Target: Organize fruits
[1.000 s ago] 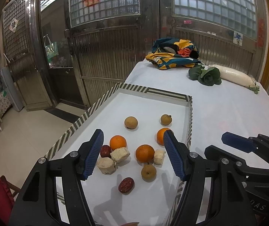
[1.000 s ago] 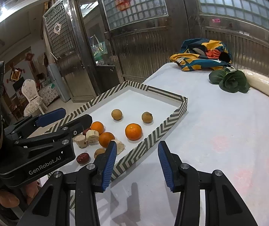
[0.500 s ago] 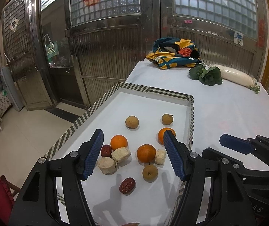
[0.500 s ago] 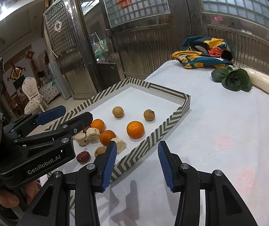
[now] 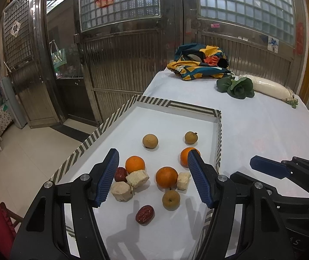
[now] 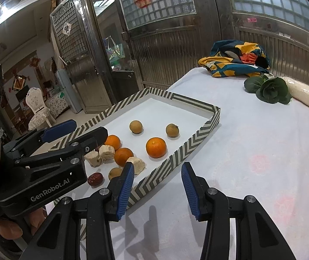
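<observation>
A striped-rim tray (image 5: 174,104) (image 6: 197,134) holds three oranges (image 5: 166,177) (image 6: 156,147), brown round fruits (image 5: 150,140) (image 6: 135,126), red dates (image 5: 145,214) (image 6: 94,179) and pale cut chunks (image 5: 137,178) (image 6: 108,151). My left gripper (image 5: 152,182) is open and empty, hovering over the near cluster of fruit. My right gripper (image 6: 157,191) is open and empty above the tray's right rim and the white cloth. The right gripper also shows at the right of the left wrist view (image 5: 284,173).
A white tablecloth (image 6: 262,151) covers the table. At the far end lie a colourful cloth bundle (image 5: 200,61) (image 6: 236,61), a leafy green (image 5: 238,86) (image 6: 270,91) and a white radish (image 5: 271,87) (image 6: 306,99). Metal doors stand behind. The table's left edge drops to the floor.
Both grippers have shifted slightly; the fruit sits marginally lower in the left wrist view. Nothing was grasped or released.
</observation>
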`<state>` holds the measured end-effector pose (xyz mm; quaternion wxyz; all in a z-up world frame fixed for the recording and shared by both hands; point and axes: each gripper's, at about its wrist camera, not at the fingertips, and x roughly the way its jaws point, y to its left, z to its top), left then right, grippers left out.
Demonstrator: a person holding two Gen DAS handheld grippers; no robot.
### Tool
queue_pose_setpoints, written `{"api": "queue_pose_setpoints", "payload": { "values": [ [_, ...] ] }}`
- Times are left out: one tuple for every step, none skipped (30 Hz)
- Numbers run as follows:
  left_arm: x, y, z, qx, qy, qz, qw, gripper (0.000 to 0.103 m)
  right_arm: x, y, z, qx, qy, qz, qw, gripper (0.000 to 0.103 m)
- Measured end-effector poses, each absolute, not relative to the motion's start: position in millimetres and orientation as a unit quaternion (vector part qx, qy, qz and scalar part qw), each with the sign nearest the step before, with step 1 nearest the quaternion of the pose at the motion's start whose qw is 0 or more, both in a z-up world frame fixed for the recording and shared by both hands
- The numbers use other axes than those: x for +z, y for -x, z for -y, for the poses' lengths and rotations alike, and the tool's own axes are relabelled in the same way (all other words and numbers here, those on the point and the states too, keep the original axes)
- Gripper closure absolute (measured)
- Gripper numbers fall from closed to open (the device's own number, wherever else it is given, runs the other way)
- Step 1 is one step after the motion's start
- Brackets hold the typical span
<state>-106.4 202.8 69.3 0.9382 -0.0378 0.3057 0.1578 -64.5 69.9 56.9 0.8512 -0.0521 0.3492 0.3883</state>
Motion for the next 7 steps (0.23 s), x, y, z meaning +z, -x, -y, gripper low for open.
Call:
{"api": "queue_pose_setpoints", "payload": {
  "values": [
    [69, 107, -202, 0.158, 0.035, -0.302, 0.939, 0.037, 57, 64, -69, 0.388, 0.052, -0.349, 0.851, 0.059],
    [70, 107, -200, 0.158, 0.031, -0.301, 0.94, 0.037, 57, 64, -69, 0.387, 0.051, -0.349, 0.852, 0.059],
    [70, 107, -199, 0.158, 0.028, -0.3, 0.94, 0.037, 57, 64, -68, 0.387, 0.05, -0.348, 0.852, 0.059],
    [71, 106, -197, 0.156, 0.026, -0.301, 0.941, 0.037, 57, 64, -66, 0.386, 0.049, -0.348, 0.853, 0.059],
    [71, 105, -194, 0.151, 0.025, -0.303, 0.941, 0.037, 58, 64, -63, 0.385, 0.048, -0.347, 0.854, 0.059],
    [72, 105, -192, 0.148, 0.026, -0.305, 0.94, 0.037, 59, 64, -60, 0.383, 0.046, -0.346, 0.855, 0.059],
    [74, 104, -188, 0.143, 0.027, -0.306, 0.941, 0.037, 59, 64, -56, 0.381, 0.043, -0.346, 0.857, 0.059]
  ]
}}
